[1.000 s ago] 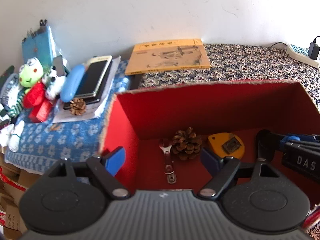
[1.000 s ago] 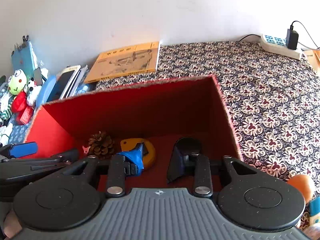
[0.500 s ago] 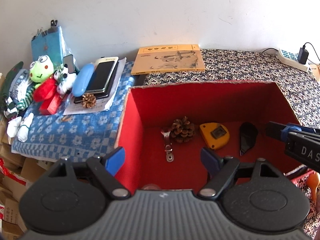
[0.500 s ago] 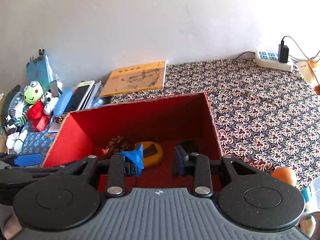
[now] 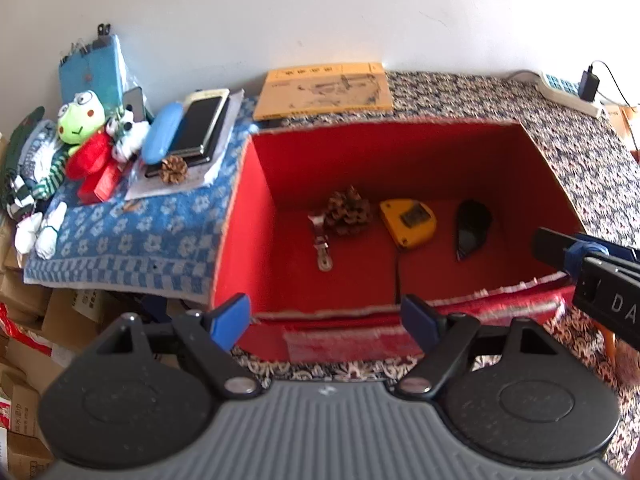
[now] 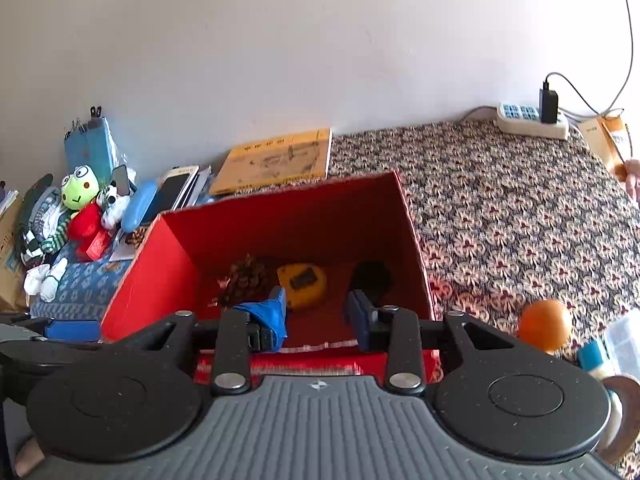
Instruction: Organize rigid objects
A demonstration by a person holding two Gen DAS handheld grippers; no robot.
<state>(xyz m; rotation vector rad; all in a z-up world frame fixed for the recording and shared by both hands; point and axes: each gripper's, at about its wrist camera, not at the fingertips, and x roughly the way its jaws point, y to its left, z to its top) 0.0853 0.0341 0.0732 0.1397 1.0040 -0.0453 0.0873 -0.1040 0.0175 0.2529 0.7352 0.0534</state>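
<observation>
1. The red box [image 5: 248, 216] is an open-topped cardboard carton with frayed, rough-cut rims; it sits straight ahead of both pairs of jaws, on the floral-patterned cloth [image 6: 520, 216] that covers the counter.
2. Four things lie apart on the box floor, along its far wall. A flat metal wrench [image 5: 320, 240] is furthest toward the left gripper's left jaw, and a scaly brown pine cone [image 5: 347, 211] touches its upper end.
3. Next comes a rounded yellow tape measure [image 5: 408, 222] with a dark panel on its face, then a glossy black, teardrop-shaped object [image 5: 472, 226] near the right wall; what it is I cannot tell from this view.
4. The left gripper [image 5: 326, 320] hangs just outside the box's near wall, its blue-padded jaws spread wide and empty.
5. The right gripper [image 6: 318, 316] sits over the near rim, jaws parted with a clear gap and nothing between them. Crumpled blue tape wraps its left jaw, which overlaps the pine cone and tape measure in the picture.
6. Beyond the left jaws, outside the box, a second, smaller pine cone [image 5: 173, 169] rests on papers beside a stacked phone [image 5: 202, 126] and a smooth blue case [image 5: 160, 134], on a blue flowered towel [image 5: 120, 236].
7. A green frog plush [image 5: 78, 120] slumps further left; a flat yellow book [image 5: 324, 90] lies behind the box.
8. Right of the right jaws, a round orange fruit [image 6: 545, 325] rests on the cloth.
</observation>
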